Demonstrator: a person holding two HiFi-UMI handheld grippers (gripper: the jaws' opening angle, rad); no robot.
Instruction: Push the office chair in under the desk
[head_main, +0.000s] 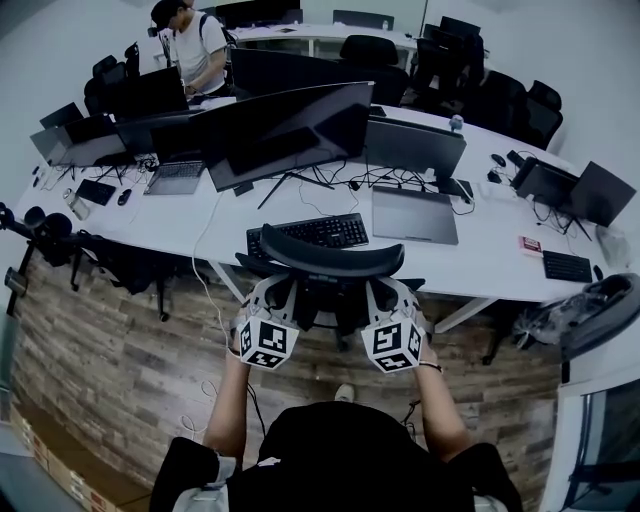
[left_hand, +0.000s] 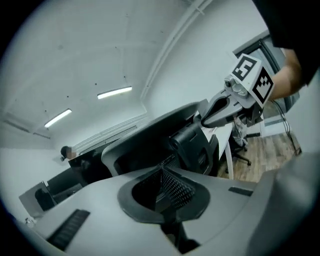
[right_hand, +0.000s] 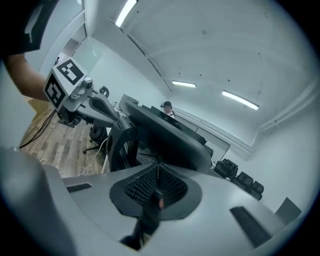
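Open-plan office, long white surface (head_main: 480, 250) loaded with screens, and wood-look flooring underneath. The office chair (head_main: 330, 300) is parked right at the edge of it, facing the keyboard (head_main: 308, 233) and the big curved monitor (head_main: 290, 130). Its headrest (head_main: 330, 255) already overlaps the edge from above, though I can't tell how far the seat is tucked in.

The left gripper (head_main: 272, 295) and right gripper (head_main: 392, 295) are both up at the chair's back just below the headrest, one on each side. On both, the fingers are pressed fully together with nothing between them, and you can see that clearly on the left gripper (left_hand: 162, 172) and right gripper (right_hand: 159, 167) cameras. Makes sense to me: you don't grab a chair to shove it, you use closed tips as blunt pushers. One on each side should keep it rolling straight instead of swivelling. Looks like the push is about to happen or just getting going.
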